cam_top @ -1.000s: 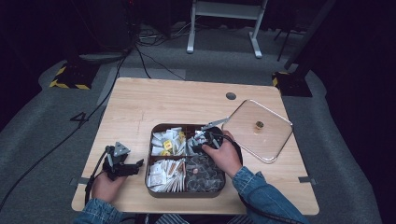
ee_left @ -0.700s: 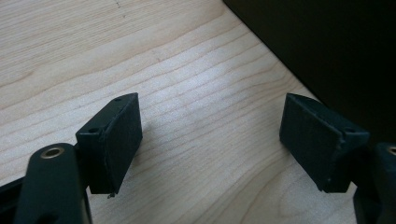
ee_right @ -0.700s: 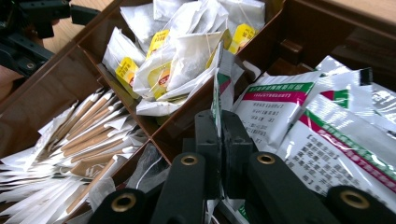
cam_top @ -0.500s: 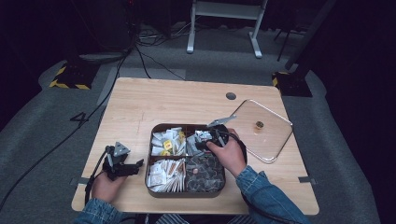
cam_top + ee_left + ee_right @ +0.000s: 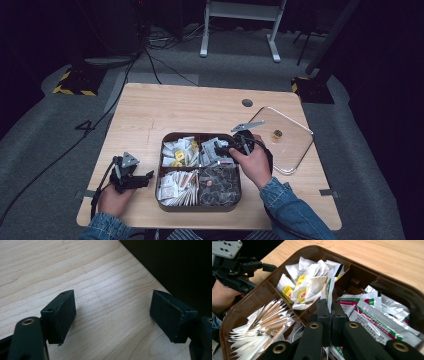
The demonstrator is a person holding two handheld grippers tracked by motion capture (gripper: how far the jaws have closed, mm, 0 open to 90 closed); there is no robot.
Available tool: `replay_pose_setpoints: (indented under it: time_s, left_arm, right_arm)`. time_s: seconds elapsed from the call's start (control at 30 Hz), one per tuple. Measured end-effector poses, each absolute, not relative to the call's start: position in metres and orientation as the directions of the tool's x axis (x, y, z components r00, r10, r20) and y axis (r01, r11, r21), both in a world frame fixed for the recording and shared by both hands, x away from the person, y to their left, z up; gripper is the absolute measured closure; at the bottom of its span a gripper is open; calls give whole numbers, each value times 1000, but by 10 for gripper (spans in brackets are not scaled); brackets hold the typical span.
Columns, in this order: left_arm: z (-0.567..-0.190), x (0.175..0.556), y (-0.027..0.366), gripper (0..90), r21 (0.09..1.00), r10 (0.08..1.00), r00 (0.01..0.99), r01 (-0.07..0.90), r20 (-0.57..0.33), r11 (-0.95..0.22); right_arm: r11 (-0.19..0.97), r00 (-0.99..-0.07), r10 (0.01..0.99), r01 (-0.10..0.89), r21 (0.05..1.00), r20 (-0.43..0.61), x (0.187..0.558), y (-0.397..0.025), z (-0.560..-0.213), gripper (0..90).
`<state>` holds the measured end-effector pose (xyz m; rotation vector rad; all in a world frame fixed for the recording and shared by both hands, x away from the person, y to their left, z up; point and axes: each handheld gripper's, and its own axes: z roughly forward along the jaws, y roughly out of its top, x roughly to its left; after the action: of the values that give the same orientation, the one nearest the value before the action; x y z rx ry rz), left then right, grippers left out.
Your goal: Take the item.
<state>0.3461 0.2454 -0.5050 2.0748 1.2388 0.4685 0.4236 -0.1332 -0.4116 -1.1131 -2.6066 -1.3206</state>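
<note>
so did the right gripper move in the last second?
Yes, slightly. In the high view the right gripper has drifted toward the clear lid and the far rim of the brown divided tray, staying over the sachet compartment.

Glossy brown plastic tray (image 5: 242,305) holds paper sachets (image 5: 308,287) on matt pale wood table (image 5: 165,110).

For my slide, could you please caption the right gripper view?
Right gripper shut on a white sachet above the brown four-compartment tray.

The wooden table (image 5: 165,115) carries a brown tray (image 5: 165,206) and clear lid (image 5: 295,145).
</note>
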Motion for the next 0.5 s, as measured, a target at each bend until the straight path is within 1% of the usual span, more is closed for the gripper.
replay_pose_setpoints:
  time_s: [0.5]
  left_arm:
    - [-505,346,246,216,700,875,483,635,-30,-327]
  right_arm:
    - [352,-745,594,579,735,303,415,-157,-394,893]
